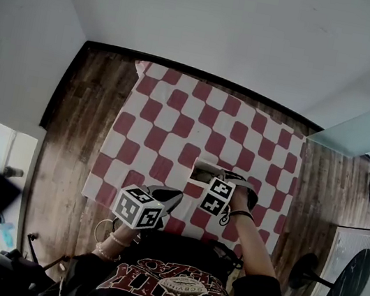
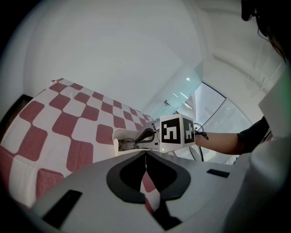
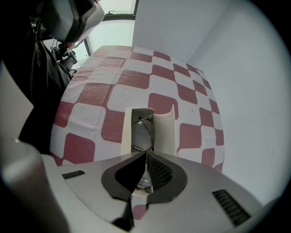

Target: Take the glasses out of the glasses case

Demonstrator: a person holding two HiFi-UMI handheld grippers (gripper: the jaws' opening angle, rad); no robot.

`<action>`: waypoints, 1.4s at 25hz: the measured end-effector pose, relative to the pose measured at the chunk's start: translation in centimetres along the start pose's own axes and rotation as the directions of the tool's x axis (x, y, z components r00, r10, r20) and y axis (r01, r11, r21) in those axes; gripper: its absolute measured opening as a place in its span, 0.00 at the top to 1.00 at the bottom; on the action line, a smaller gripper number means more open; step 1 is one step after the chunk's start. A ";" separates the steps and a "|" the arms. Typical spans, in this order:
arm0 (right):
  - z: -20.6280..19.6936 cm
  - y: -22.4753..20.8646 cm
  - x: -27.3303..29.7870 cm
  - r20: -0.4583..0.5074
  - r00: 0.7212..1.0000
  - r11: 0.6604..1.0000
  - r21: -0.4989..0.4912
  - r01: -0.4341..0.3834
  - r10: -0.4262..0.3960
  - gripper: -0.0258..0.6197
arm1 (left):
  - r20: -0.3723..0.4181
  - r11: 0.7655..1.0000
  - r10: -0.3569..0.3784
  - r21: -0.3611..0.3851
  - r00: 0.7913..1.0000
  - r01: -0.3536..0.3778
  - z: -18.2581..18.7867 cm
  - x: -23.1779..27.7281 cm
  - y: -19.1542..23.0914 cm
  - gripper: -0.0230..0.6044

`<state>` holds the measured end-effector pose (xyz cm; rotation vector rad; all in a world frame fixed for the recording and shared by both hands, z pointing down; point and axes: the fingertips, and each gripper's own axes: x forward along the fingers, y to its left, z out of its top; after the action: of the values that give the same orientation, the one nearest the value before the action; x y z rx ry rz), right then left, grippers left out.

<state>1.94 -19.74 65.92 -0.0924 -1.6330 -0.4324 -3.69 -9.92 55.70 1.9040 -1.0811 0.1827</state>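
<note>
printed shirt (image 1: 174, 292): nearest, at the lower edge of the head view. table (image 1: 176, 117): largest item, covered by a red-and-white check cloth (image 3: 136, 93). left gripper (image 2: 145, 153): jaws pressed together on nothing, near the case but apart from it. right gripper (image 3: 145, 154): jaws closed on the glasses at mid-frame, down inside the case. case (image 3: 165, 132): cream, open, lying on the cloth. glasses (image 3: 142, 134): wire-rimmed, not yet out, one lens showing above the jaws. risk: the unheld case may rise with the frame; the thin wire may slip or twist if pulled askew.
</note>
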 end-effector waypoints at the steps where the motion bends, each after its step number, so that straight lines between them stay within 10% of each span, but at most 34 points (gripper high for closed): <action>1: 0.0 0.0 0.0 0.000 1.000 1.000 0.002 0.000 0.000 0.92 | 0.000 1.000 0.000 0.000 1.000 0.000 0.0 0.0 0.0 0.95; 35: -0.3 -1.2 -0.9 0.000 0.999 0.999 0.026 0.034 -0.034 0.92 | -0.010 1.000 0.004 -0.006 1.000 -0.004 -0.4 0.2 0.4 0.95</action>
<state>1.91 -20.76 64.83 -0.0454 -1.6417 -0.4365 -3.76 -9.81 56.25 1.8939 -1.0773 0.1905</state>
